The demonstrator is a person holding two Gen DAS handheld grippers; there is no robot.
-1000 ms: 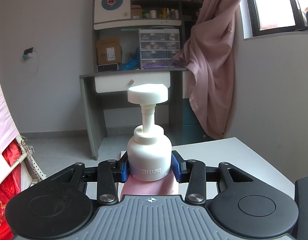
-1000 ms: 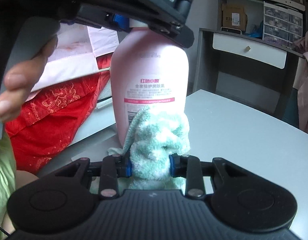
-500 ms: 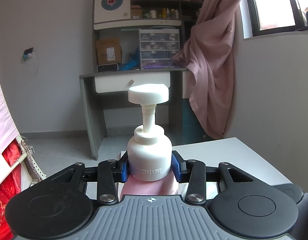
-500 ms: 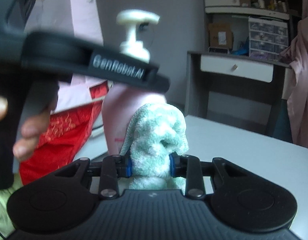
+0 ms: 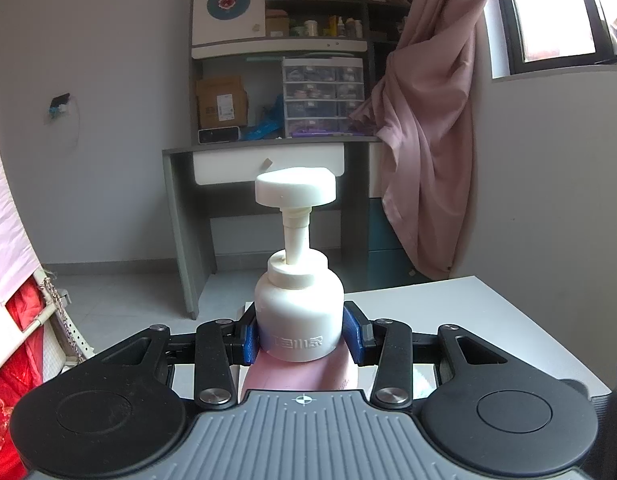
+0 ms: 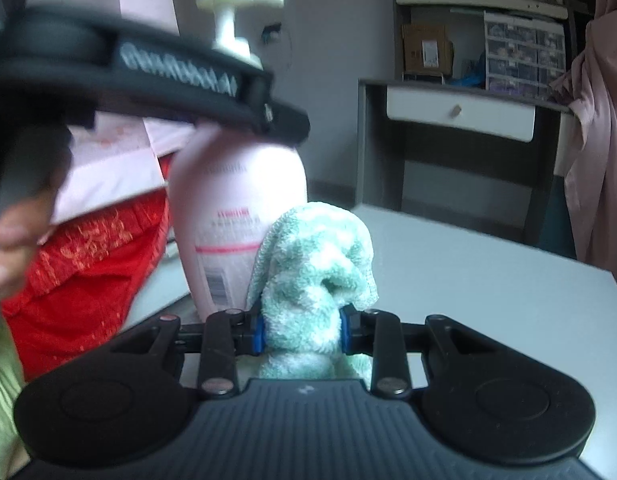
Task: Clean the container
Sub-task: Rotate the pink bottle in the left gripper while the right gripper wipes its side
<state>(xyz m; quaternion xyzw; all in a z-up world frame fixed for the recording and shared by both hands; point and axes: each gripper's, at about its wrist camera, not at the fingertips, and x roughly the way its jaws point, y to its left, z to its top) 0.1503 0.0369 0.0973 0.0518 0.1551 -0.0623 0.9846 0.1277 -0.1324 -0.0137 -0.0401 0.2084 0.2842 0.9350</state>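
Since a second ago my right gripper has backed off the pink pump bottle, so the green towel it's clamped on now sits lower and just beside the label. My left gripper is closed around the bottle's white collar, keeping it upright near the white desk's left edge.

Pink bottle: body hidden below the left gripper. In the right wrist view, label print blurred, unreadable; bottle base concealed behind the cloth; hand cropped at left edge.
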